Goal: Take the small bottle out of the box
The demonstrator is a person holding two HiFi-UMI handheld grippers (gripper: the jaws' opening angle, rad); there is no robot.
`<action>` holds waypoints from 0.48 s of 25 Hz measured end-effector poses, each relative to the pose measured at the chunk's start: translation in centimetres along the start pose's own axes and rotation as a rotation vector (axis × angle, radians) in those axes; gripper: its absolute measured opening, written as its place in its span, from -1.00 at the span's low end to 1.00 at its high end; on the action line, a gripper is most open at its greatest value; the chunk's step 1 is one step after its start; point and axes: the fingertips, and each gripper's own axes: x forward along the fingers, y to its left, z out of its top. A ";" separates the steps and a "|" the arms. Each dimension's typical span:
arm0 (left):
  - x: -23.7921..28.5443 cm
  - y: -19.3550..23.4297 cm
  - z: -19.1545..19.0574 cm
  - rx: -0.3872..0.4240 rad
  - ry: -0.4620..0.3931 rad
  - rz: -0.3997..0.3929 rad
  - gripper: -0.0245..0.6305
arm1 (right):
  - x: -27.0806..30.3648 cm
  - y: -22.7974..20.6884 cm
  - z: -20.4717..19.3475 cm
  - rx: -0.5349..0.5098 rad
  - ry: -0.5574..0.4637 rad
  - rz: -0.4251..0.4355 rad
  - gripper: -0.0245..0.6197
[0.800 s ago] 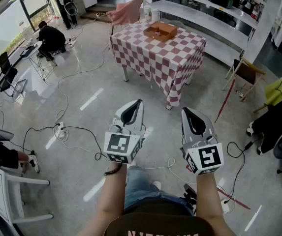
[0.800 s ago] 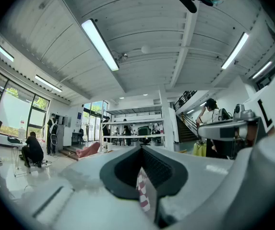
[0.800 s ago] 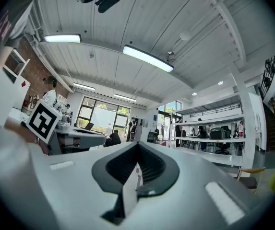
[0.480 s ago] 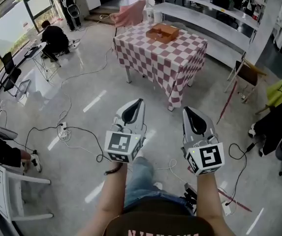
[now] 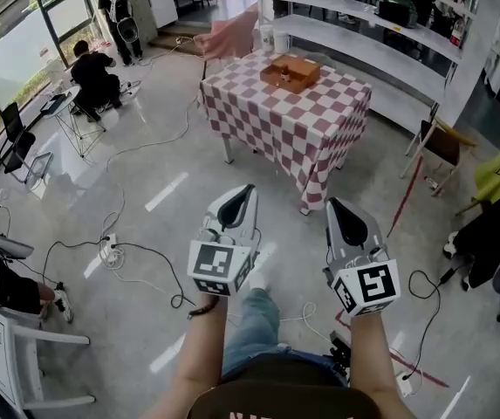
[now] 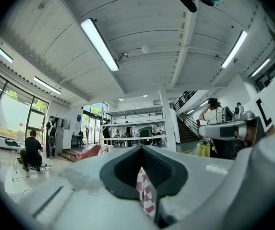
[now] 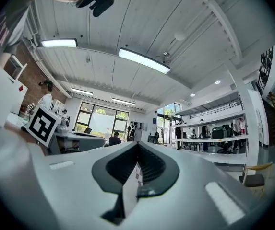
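Observation:
An open brown cardboard box (image 5: 291,72) sits on a table with a red-and-white checkered cloth (image 5: 297,125), far ahead across the floor. The small bottle is too small to make out from here. My left gripper (image 5: 243,190) and right gripper (image 5: 334,205) are held side by side at waist height, well short of the table, both pointing toward it. In the left gripper view the jaws (image 6: 141,153) stand shut with nothing in them, and a sliver of the checkered cloth shows past them. The right gripper (image 7: 137,150) likewise looks shut and empty.
Cables (image 5: 127,251) trail over the grey floor between me and the table. A white chair (image 5: 23,356) stands at the near left. A person (image 5: 92,72) crouches at the far left. White shelving (image 5: 380,46) runs behind the table, and a wooden chair (image 5: 441,142) stands to its right.
The table and box have shifted lower and nearer in the head view as I walk toward them. Both grippers keep the same shut pose in front of me.

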 end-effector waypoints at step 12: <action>15.7 12.3 -3.3 -0.057 0.002 -0.049 -0.93 | 18.6 -5.5 -3.6 -0.018 0.059 -0.016 -0.92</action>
